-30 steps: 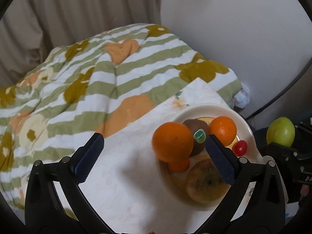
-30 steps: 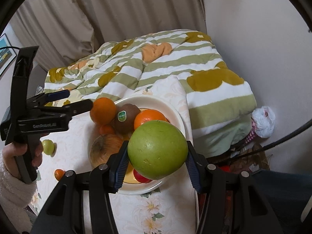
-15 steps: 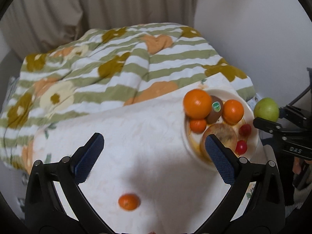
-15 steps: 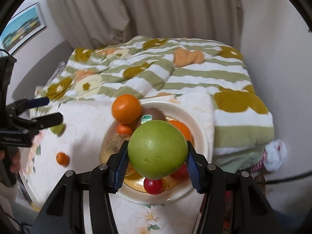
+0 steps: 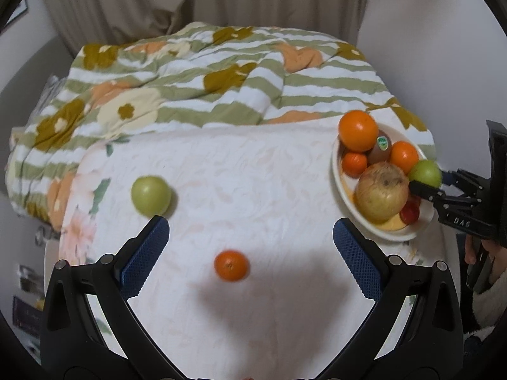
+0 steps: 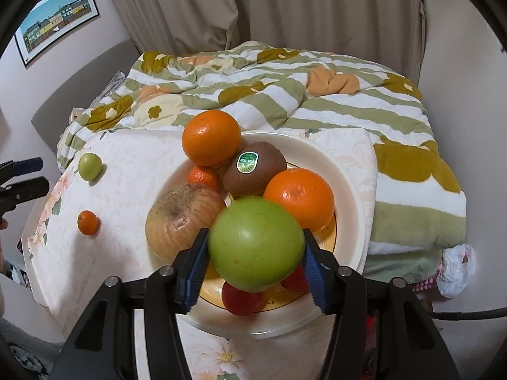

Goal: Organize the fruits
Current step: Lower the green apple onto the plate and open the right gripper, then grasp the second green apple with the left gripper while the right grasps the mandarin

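Note:
My right gripper (image 6: 255, 264) is shut on a large green apple (image 6: 256, 244), held just above the cream plate (image 6: 351, 196); the apple also shows in the left wrist view (image 5: 425, 173). The plate (image 5: 337, 171) holds two oranges, a small mandarin, a kiwi (image 6: 255, 168) with a sticker, a brownish apple (image 6: 182, 220) and red fruits. My left gripper (image 5: 250, 243) is open and empty above the table. A small mandarin (image 5: 231, 265) lies between its fingers, and a small green apple (image 5: 151, 195) lies at the left finger's tip.
The table has a white floral cloth (image 5: 240, 177). A striped floral quilt (image 5: 202, 72) lies behind it, with curtains beyond. A plastic bag (image 6: 456, 266) lies on the floor at the right. A framed picture (image 6: 57, 19) hangs at the upper left.
My left gripper has pulled back left from the plate, bringing the loose mandarin and small green apple into view. My right gripper has carried the green apple over the plate.

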A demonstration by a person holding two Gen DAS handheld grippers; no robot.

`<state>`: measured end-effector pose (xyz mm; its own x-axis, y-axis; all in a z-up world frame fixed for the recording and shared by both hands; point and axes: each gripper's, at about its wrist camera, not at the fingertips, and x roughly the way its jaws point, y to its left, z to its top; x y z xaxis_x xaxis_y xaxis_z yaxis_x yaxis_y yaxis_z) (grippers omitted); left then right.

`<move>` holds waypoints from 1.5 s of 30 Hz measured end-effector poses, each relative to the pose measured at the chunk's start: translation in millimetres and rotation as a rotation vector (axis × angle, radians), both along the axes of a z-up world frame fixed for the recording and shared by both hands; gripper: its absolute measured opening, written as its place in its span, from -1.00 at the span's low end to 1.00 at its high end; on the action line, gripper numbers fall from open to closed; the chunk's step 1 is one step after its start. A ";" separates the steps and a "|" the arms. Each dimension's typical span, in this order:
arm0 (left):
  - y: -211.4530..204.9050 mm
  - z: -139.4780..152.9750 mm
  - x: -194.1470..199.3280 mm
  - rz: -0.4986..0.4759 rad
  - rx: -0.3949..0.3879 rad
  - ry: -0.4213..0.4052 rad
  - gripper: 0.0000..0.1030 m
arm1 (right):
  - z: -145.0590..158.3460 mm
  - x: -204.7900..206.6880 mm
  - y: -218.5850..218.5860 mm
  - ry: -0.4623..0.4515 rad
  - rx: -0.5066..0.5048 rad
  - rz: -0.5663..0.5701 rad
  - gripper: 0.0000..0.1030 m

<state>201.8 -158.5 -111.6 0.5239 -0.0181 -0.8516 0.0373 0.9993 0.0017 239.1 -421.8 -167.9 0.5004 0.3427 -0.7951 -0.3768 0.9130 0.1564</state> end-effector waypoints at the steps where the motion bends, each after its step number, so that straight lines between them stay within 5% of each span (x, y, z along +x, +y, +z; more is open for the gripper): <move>1: 1.9 -0.5 -4.1 0.011 0.003 0.004 1.00 | 1.7 -1.2 -1.2 -0.016 0.008 0.001 0.34; 3: 4.5 0.1 -10.1 0.026 0.002 0.008 1.00 | 5.8 -3.3 -3.2 -0.037 0.026 0.005 0.88; 5: 7.4 1.1 -16.5 0.038 0.002 0.006 1.00 | 9.3 -5.4 -3.9 -0.048 0.031 0.008 0.98; 21: 53.6 32.5 -46.0 0.019 -0.018 -0.109 1.00 | 72.0 -46.2 16.3 -0.115 -0.068 -0.104 0.99; 29: 115.1 44.8 -40.0 -0.027 -0.031 -0.135 1.00 | 101.9 -70.2 63.5 -0.097 0.004 -0.208 0.99; 45: 208.0 36.2 -0.7 -0.244 -0.050 -0.133 1.00 | 92.1 -100.7 188.2 -0.069 -0.055 -0.442 0.99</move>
<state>201.1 49.6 -75.4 0.6058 -0.1978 -0.7706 0.2794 0.9598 -0.0268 138.5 -233.7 -75.8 0.6414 0.0423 -0.7660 0.0431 0.9949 0.0910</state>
